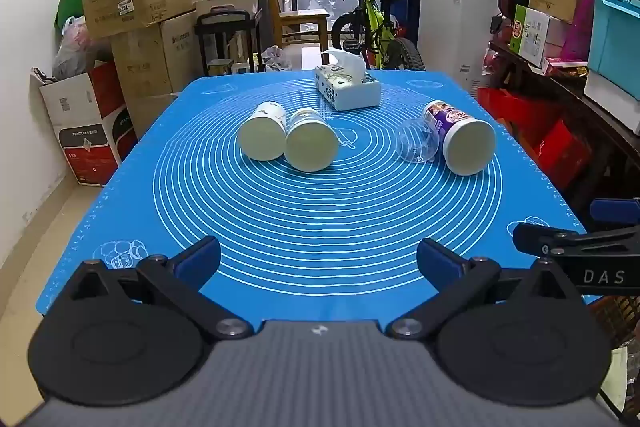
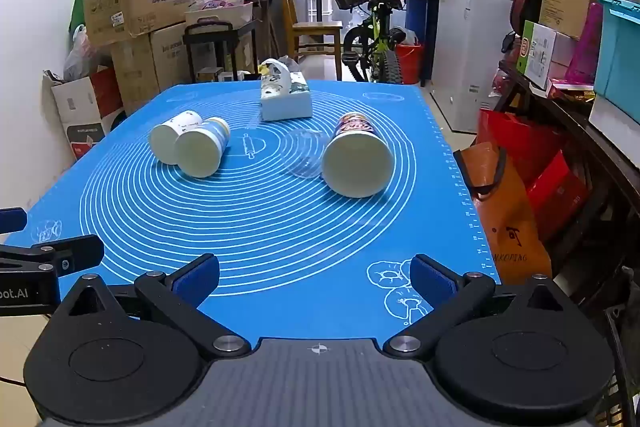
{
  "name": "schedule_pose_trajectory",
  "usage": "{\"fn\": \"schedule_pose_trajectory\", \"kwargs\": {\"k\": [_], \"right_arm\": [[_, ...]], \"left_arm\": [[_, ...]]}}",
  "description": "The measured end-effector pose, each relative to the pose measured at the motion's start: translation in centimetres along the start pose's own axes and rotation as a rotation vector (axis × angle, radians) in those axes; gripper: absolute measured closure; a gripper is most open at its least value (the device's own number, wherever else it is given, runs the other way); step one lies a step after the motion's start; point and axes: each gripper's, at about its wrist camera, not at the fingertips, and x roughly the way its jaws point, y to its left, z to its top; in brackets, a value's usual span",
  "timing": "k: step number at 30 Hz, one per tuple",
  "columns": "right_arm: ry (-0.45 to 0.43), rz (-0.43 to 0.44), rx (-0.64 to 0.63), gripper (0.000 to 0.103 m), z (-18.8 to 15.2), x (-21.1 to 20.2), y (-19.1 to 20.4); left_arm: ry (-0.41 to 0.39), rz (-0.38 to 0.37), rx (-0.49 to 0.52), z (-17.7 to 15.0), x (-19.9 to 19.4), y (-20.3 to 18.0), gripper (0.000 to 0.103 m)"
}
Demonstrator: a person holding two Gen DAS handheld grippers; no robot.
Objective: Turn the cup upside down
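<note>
Boxes, a bicycle and stacked crates are crowding the room around the bench (image 1: 132,211), which is wearing a blue ringed mat. I am holding both claws low over its near edge, well back from everything on it. My left claw (image 1: 318,259) is standing spread wide with nothing between its blue pads (image 1: 200,261), and my right claw (image 2: 316,277) is spread the same way, also empty.

Four cups are lying on their sides past the middle of the mat, mouths turned mostly toward me. Two pale paper cups (image 1: 262,135) (image 1: 312,143) are resting side by side and seem to be touching. Off to the right a clear plastic cup (image 1: 418,145) is lying just beside, perhaps against, a purple printed cup (image 1: 464,139). A tissue box (image 1: 348,87) is sitting behind them, near the far edge.

I am judging all four to be light and thin-walled. They are looking round enough to roll at a nudge and soft enough to buckle under a hard squeeze. The clear one is looking the flimsiest and slickest. The purple printed cup is lying nearest my right claw, so I am thinking of pinching it gently across the mid-body, below the stiffer rim, leaving room to swing the mouth down.
</note>
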Motion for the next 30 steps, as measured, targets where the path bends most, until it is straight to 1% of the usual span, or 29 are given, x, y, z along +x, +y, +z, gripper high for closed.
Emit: {"fn": "schedule_pose_trajectory", "kwargs": {"k": [17,30], "right_arm": [[0.012,0.009,-0.021,0.002,0.04,0.13,0.29],[0.016,0.022,-0.022,0.002,0.03,0.36,0.51]], "left_arm": [[-0.001,-0.009,0.010,-0.13,0.30,-0.42,0.000],[0.005,-0.022,0.039,-0.21,0.54,-0.63,0.000]]}}
